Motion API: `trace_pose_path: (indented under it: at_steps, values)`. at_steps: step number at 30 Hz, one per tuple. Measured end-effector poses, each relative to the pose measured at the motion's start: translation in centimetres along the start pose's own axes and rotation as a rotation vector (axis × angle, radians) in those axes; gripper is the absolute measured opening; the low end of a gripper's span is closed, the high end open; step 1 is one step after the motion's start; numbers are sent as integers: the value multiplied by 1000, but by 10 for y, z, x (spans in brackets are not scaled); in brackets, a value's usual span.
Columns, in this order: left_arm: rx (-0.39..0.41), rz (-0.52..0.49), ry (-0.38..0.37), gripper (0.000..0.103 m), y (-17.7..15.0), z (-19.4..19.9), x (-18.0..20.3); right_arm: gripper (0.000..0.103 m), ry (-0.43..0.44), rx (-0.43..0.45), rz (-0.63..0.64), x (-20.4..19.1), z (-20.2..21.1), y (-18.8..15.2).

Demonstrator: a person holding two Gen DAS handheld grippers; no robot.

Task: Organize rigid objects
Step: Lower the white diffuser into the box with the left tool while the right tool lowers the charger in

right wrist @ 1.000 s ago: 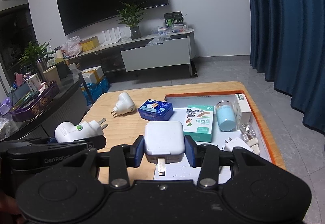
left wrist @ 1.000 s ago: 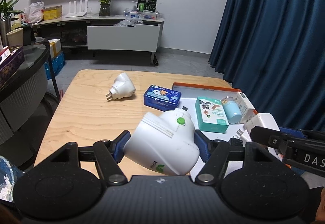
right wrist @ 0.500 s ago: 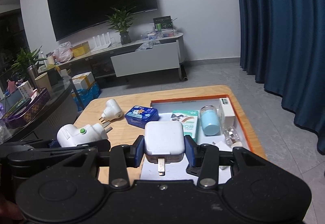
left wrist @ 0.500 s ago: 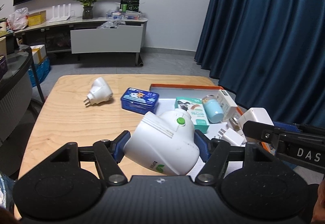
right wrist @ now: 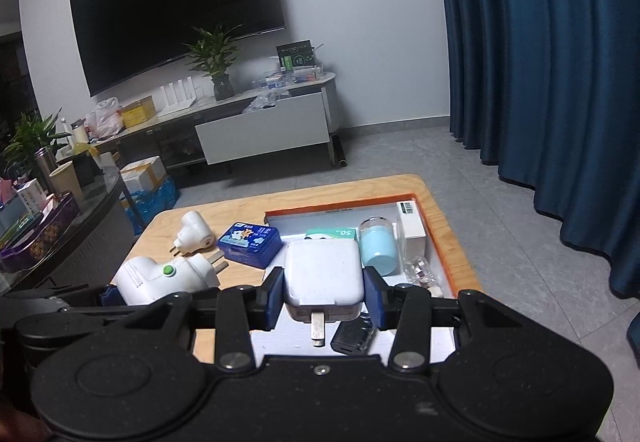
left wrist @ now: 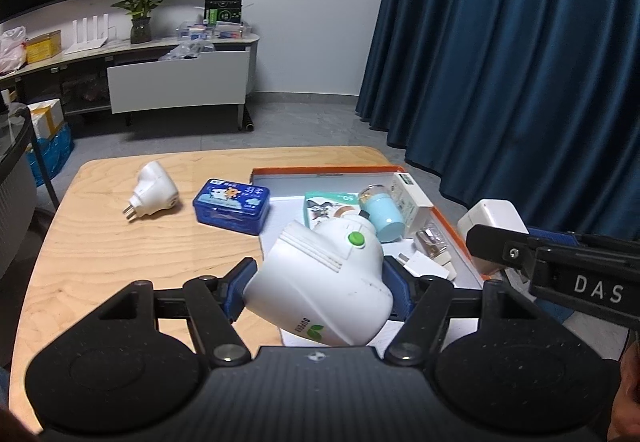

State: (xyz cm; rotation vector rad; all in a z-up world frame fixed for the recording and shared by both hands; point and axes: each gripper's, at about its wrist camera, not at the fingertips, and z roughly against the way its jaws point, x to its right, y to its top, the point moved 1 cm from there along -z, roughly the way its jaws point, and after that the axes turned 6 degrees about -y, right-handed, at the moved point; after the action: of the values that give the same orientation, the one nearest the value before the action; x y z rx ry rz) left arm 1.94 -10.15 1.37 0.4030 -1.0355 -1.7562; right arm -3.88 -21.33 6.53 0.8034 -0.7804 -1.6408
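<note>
My left gripper [left wrist: 318, 288] is shut on a white plug-in device with a green button [left wrist: 324, 282], held above the near edge of the orange-rimmed tray [left wrist: 320, 170]. My right gripper [right wrist: 323, 298] is shut on a square white charger [right wrist: 323, 276], its prongs pointing toward the camera, above the same tray [right wrist: 340, 207]. The charger also shows at the right of the left wrist view [left wrist: 494, 217]; the green-button device shows at the left of the right wrist view [right wrist: 160, 280]. In the tray lie a green box [left wrist: 326, 203], a light blue jar [left wrist: 382, 211], a white box [left wrist: 410, 195] and a small white plug [left wrist: 424, 264].
On the wooden table [left wrist: 100, 242] left of the tray lie a second white plug device [left wrist: 152, 189] and a blue tin [left wrist: 232, 205]. A small black object [right wrist: 354, 336] lies in the tray's near part. Blue curtains hang at the right; a TV cabinet stands behind.
Both grippers have moved to the right and now hang over the tray, each still holding its object. The table items have not moved.
</note>
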Motion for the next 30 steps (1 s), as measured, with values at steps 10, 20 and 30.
trace_pose_path:
  at_steps: [10,20,30]
  values:
    - [-10,-22,-30,68,3,-9,10,51,-26,7,-21,14,-3,4]
    - [-21,-41,-54,68,6,-22,21,51,-49,-1,-39,28,-11,7]
    - [-32,-48,-64,68,10,-32,26,51,-57,-12,-48,35,-24,10]
